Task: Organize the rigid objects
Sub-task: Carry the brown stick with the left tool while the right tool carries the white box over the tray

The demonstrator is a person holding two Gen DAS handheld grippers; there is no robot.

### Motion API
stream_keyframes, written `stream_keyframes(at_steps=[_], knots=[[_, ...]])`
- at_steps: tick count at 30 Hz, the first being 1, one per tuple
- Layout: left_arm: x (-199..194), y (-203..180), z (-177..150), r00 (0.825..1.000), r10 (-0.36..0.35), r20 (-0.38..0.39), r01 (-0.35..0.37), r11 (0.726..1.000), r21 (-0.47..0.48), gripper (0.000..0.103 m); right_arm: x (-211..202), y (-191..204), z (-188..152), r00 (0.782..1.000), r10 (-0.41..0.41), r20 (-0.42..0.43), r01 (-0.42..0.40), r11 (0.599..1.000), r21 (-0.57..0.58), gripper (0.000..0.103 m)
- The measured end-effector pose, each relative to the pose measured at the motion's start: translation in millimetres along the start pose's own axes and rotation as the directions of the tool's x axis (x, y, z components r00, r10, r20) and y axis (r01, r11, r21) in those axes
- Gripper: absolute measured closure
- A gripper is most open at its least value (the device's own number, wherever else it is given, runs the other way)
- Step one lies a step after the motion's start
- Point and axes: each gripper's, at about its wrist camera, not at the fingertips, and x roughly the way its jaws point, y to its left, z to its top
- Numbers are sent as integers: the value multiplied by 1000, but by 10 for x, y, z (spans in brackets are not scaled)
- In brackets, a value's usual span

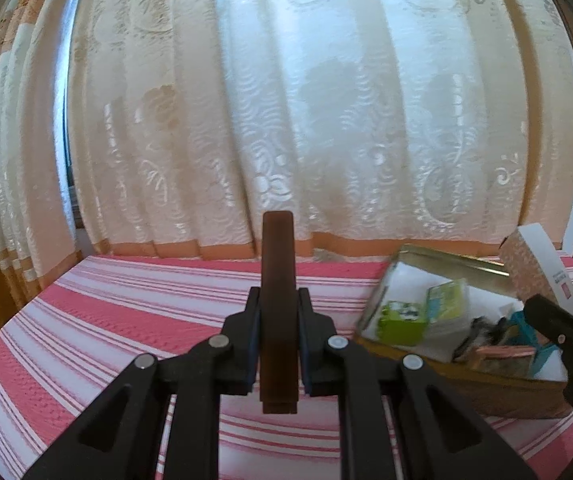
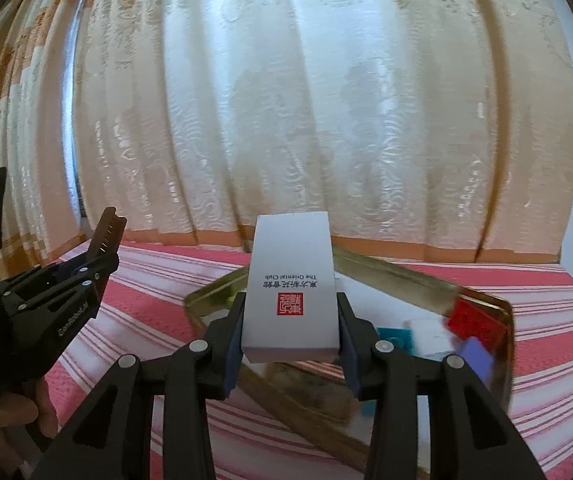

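My left gripper [image 1: 279,300] is shut on a thin dark brown comb [image 1: 278,264] that stands upright between its pads, over the striped cloth. In the right wrist view the same comb [image 2: 107,230] sticks up from the left gripper [image 2: 100,258] at the far left. My right gripper [image 2: 291,308] is shut on a white box [image 2: 292,280] printed with a red seal. It hangs above a gold tin tray [image 2: 406,278]. In the left wrist view the box [image 1: 538,268] and right gripper [image 1: 546,312] are at the right, over the tray [image 1: 446,258].
The tray holds several small things, among them a green carton [image 1: 402,320] and red [image 2: 470,316] and blue [image 2: 474,356] pieces. A pink and white striped cloth [image 1: 126,312] covers the table. A patterned curtain [image 1: 286,120] hangs close behind. A hand [image 2: 42,412] grips the left tool.
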Motion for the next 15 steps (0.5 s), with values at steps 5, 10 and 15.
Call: stream_keyframes(at_steps=[5,10,15], knots=[[-37,-267,6,1000,-27,10,27,999,37,90,-54,-201,12,1000,-23,12,22,1000,13,59],[-47,-495,34,999,-54,8,53,997,49,90,-99,-412,32,999,-45,25,44,998,35,59],[-40,-689,57,997,-79,6,79,996,52,90,-104,-611,45,997,-71,28,70,996,53,59]])
